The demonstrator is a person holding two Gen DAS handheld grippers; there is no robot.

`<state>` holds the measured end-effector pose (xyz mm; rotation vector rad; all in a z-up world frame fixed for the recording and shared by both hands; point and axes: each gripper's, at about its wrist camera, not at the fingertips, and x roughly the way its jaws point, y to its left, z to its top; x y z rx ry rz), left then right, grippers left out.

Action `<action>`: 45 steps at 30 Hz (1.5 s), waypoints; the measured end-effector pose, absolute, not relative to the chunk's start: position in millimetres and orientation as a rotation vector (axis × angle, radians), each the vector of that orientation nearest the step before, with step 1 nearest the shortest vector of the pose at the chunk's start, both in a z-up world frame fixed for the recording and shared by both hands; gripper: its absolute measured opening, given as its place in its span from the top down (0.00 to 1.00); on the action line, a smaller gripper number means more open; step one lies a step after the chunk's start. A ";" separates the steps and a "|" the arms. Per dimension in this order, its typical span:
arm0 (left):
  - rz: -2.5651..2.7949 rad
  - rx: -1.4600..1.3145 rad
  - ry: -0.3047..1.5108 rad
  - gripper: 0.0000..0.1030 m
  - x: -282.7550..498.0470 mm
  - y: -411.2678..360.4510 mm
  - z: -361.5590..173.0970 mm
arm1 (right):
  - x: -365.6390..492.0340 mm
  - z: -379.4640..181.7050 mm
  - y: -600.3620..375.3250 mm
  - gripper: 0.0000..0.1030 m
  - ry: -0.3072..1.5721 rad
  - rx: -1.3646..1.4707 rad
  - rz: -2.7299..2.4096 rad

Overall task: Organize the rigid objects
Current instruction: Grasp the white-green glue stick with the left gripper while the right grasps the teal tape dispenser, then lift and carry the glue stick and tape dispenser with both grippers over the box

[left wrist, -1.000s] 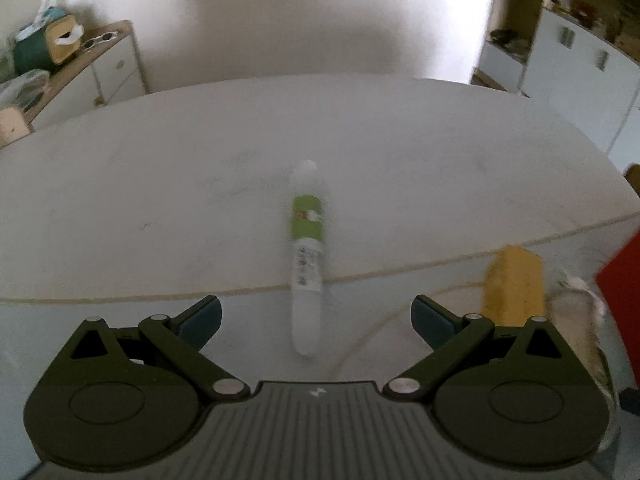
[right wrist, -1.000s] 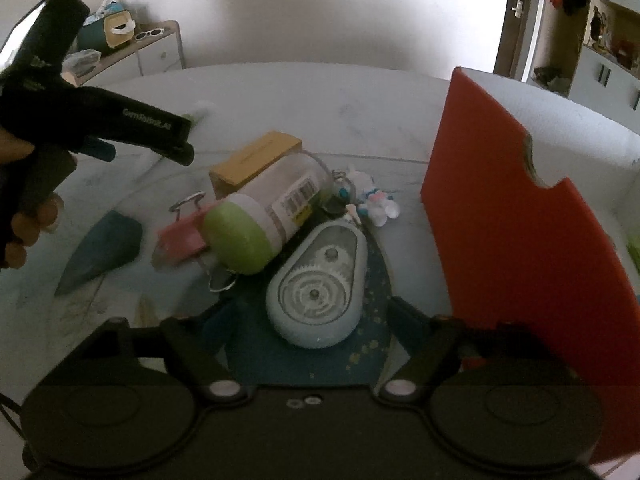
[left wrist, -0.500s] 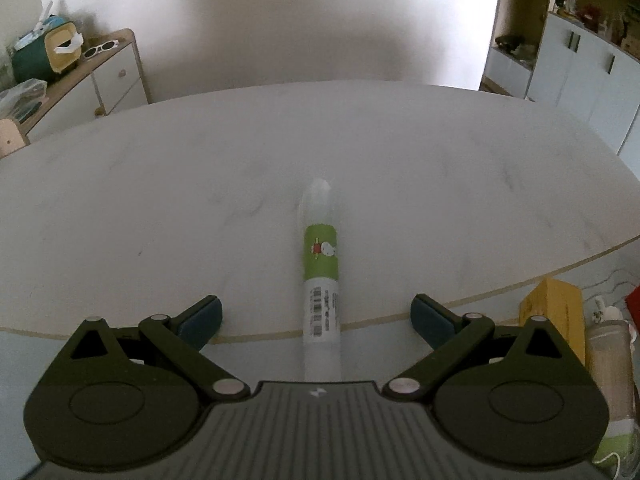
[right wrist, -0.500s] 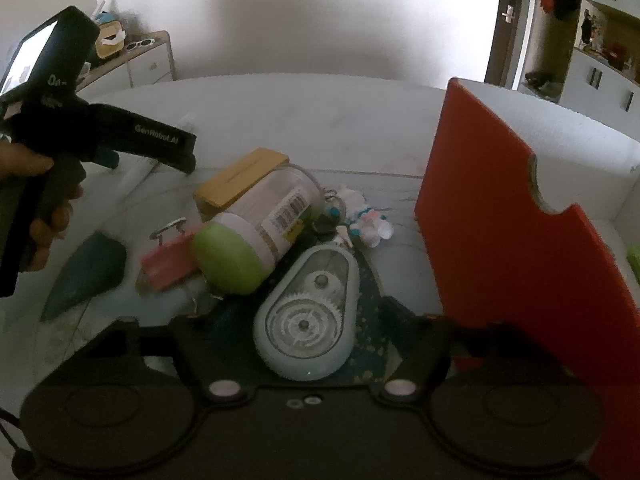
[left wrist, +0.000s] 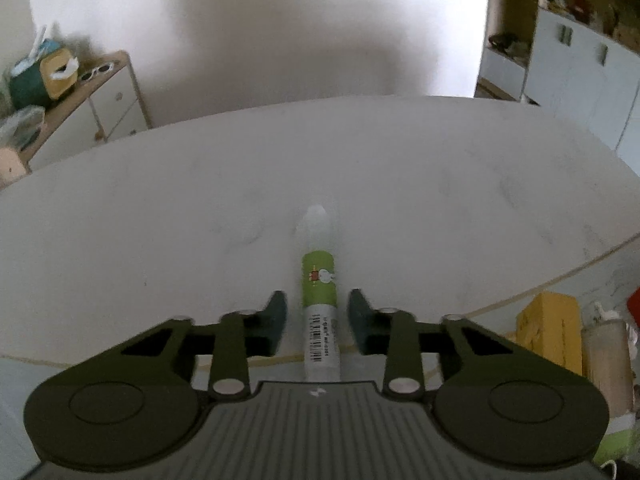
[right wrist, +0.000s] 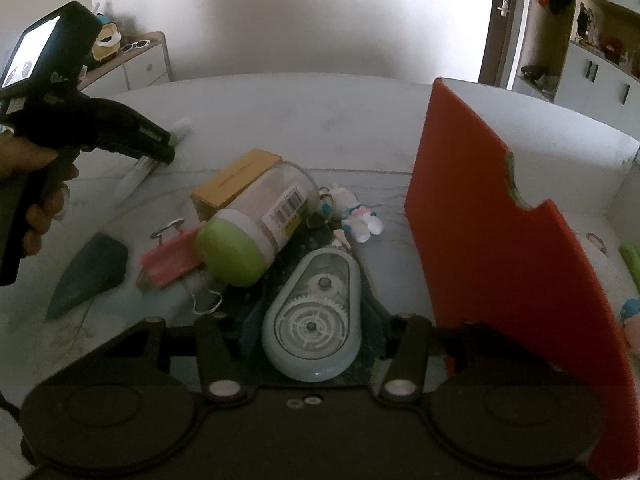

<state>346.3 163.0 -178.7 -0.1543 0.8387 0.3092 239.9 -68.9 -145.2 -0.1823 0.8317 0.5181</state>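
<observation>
Left gripper (left wrist: 317,320) straddles the glue pen (left wrist: 320,300), and its jaws have just been closing; a sliver of table shows on each side between pad and barrel, so the pads do not yet press and the pen is not yet pinched. The glue pen lies flat on the white table (left wrist: 160,220), its long axis running straight away from the gripper along the line the fingers point. The barcode end sits nearest the gripper body; the green label comes next, then the pale translucent cap at the far end. The jaws therefore close squarely across the barrel, which is the relation the grasp depends on. Judged from this, only the last of the closing is left before a lift.

Right gripper (right wrist: 310,320) has also just been closing, with the correction tape dispenser (right wrist: 312,316) between its fingers. Its pads are dark and partly hidden by the dispenser body, so contact cannot be confirmed; treat the jaws as part-closed around it.

Measured from the glue pen: the left gripper is directly on it, held by a hand (right wrist: 36,184) and pitched steeply downward. The right gripper is well apart from it, beyond the yellow box (right wrist: 236,178) and the green-capped jar (right wrist: 256,232). The red board (right wrist: 500,240) stands upright farthest from the pen.
</observation>
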 end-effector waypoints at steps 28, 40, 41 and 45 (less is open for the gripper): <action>0.104 -0.260 0.825 0.83 240.3 132.2 -139.3 | 167.1 -67.5 -123.9 0.50 0.813 -0.046 0.522; -0.029 -0.244 0.786 0.83 192.3 91.4 -96.1 | 147.7 -28.0 -156.8 0.50 0.730 -0.064 0.481; -0.040 -0.243 0.779 0.83 189.9 87.4 -90.2 | 147.8 -25.2 -161.7 0.50 0.724 -0.066 0.478; -0.098 -0.235 0.741 0.83 181.8 67.9 -63.5 | 153.0 -16.6 -181.0 0.50 0.704 -0.070 0.465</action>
